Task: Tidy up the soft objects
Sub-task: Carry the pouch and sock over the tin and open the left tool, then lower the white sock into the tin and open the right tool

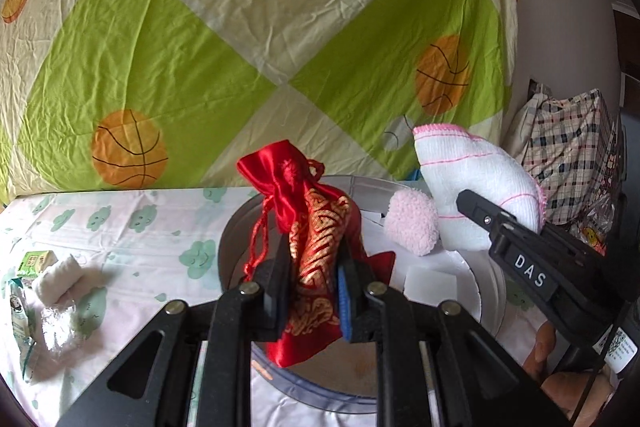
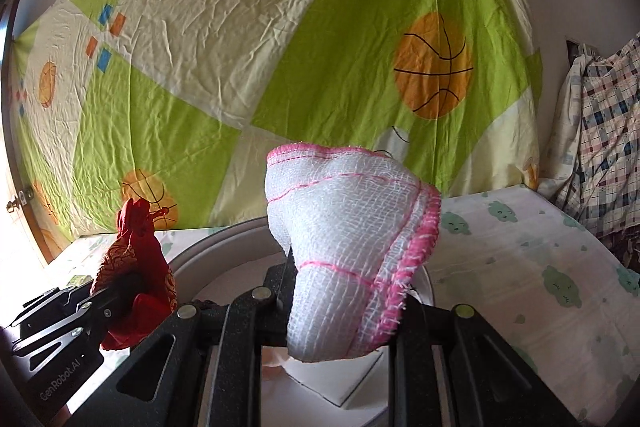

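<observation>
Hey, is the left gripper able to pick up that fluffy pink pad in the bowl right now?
Probably not yet. The left gripper is already shut on the red satin pouch, so its jaws are full. The fluffy pink pad lies uncovered in the round bowl; the pouch would need setting down first.

Left wrist view: lower part of the red pouch (image 1: 316,247) sits behind the closed jaws of the left gripper (image 1: 314,291); its bottom end shows only below them. Round basin (image 1: 234,227): near rim cut by the gripper frame, interior mostly covered. Pink fluffy piece (image 1: 412,223) partly behind the white cloth (image 1: 472,187). Small green carton (image 1: 34,261) and packet at the left edge: print too small to read. Hand (image 1: 548,347) at lower right mostly hidden by the right gripper (image 1: 470,203).

Right wrist view: cloth hides the gripper's right finger and much of the basin. Plaid bundle (image 2: 600,131) cut off by the picture's edge.
</observation>
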Action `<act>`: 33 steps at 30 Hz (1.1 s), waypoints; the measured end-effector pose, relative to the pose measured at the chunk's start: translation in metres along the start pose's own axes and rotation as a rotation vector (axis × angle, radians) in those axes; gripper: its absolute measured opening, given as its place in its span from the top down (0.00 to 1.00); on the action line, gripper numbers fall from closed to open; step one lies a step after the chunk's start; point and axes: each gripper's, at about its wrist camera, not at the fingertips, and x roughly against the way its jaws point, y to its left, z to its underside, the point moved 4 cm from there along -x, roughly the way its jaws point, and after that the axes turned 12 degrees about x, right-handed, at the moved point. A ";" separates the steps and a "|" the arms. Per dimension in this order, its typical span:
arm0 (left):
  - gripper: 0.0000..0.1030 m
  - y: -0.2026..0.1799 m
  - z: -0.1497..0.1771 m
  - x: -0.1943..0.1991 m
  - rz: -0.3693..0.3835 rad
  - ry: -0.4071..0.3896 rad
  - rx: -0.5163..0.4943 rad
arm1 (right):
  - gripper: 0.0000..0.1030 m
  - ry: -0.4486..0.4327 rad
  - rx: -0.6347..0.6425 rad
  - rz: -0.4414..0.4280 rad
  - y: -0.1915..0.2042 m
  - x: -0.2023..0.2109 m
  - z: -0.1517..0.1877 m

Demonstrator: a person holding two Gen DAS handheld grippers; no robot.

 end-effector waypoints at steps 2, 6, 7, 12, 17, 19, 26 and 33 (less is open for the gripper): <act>0.83 -0.006 0.003 -0.008 0.002 0.011 -0.004 | 0.79 0.012 0.013 0.018 -0.006 -0.004 0.001; 0.83 -0.013 0.009 -0.022 0.004 0.038 -0.002 | 0.79 0.046 0.029 0.039 -0.015 -0.014 0.006; 0.83 -0.014 0.010 -0.025 0.004 0.046 -0.001 | 0.79 0.058 0.030 0.037 -0.016 -0.016 0.007; 0.83 -0.014 0.019 -0.035 -0.004 0.080 -0.008 | 0.79 0.106 0.042 0.034 -0.014 -0.026 0.014; 0.83 -0.011 0.022 -0.039 -0.016 0.100 -0.008 | 0.79 0.132 0.057 0.029 -0.010 -0.033 0.020; 0.83 -0.009 0.023 -0.041 -0.022 0.110 -0.002 | 0.79 0.142 0.059 0.025 -0.008 -0.035 0.022; 0.72 -0.004 0.027 -0.047 -0.050 0.127 0.007 | 0.59 0.161 0.042 -0.008 -0.006 -0.042 0.028; 0.00 -0.007 0.016 -0.017 -0.122 -0.057 -0.031 | 0.17 0.010 -0.036 0.053 -0.021 -0.013 0.012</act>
